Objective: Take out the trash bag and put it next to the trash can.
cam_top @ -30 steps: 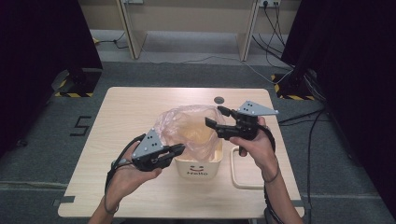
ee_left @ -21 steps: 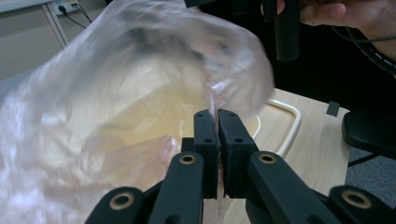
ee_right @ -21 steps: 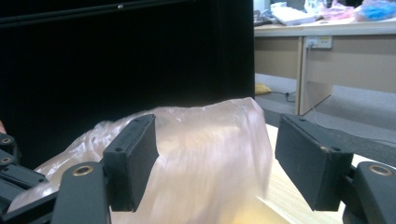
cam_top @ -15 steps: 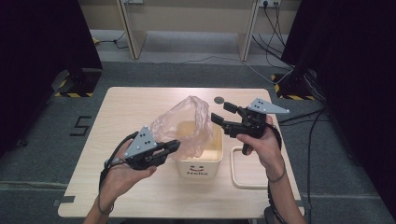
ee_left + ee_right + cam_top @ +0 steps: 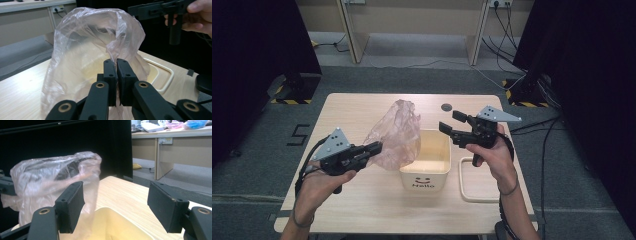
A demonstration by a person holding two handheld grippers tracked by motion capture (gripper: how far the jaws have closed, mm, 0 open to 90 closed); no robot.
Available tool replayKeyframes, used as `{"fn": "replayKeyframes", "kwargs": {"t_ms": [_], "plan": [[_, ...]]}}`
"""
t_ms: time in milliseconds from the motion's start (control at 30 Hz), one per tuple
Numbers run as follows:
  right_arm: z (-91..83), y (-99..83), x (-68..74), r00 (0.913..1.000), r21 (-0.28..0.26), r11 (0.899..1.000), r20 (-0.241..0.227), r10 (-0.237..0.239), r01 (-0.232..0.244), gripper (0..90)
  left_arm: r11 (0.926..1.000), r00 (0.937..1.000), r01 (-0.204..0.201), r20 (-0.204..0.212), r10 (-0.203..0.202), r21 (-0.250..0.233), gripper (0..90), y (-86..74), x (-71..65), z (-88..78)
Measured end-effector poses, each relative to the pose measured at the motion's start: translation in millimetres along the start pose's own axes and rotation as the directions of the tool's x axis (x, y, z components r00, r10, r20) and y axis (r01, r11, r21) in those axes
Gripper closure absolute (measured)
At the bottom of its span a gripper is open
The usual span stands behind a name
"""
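Above the bin (image 5: 426, 165), left gripper (image 5: 374, 148) (level) pinches the bag (image 5: 394, 135).

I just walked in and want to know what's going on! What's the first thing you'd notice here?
The crinkly clear plastic bag stands out first, puffed up above the middle of the table. The left gripper pinches its edge with shut jaws. Right beside the bag sits a cream bin with a smiley face and "Hello" on its front, and the right gripper hovers open above the bin's far corner, holding nothing.
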State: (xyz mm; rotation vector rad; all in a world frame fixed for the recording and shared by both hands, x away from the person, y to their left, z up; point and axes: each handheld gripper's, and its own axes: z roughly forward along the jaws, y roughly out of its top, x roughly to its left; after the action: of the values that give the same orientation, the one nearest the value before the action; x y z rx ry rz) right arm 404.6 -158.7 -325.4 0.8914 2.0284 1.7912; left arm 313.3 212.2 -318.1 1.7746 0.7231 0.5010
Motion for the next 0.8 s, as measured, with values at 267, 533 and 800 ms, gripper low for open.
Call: {"fn": "replayKeyframes", "kwargs": {"t_ms": [267,533,800], "plan": [[-2.1,-3.0,-6.3,0.9980,0.028,1.000,0.064,-0.004,0.002,29.7,0.9994,0.9990,0.025,-0.037,-0.026,-0.024,85.7,0.1,13.6,-15.1],[-2.6,-8.8,-11.0,0.9952,0.059,0.998,0.097,-0.011,0.005,29.4,0.9981,0.9953,0.051,-0.081,-0.053,-0.035,85.8,-2.9,28.5,-30.9],[-5.6,-12.4,-16.4,0.9938,0.065,0.998,0.111,0.003,-0.010,29.3,0.9971,0.9906,0.060,-0.120,-0.065,-0.046,85.7,-4.0,38.6,-44.9]]}}
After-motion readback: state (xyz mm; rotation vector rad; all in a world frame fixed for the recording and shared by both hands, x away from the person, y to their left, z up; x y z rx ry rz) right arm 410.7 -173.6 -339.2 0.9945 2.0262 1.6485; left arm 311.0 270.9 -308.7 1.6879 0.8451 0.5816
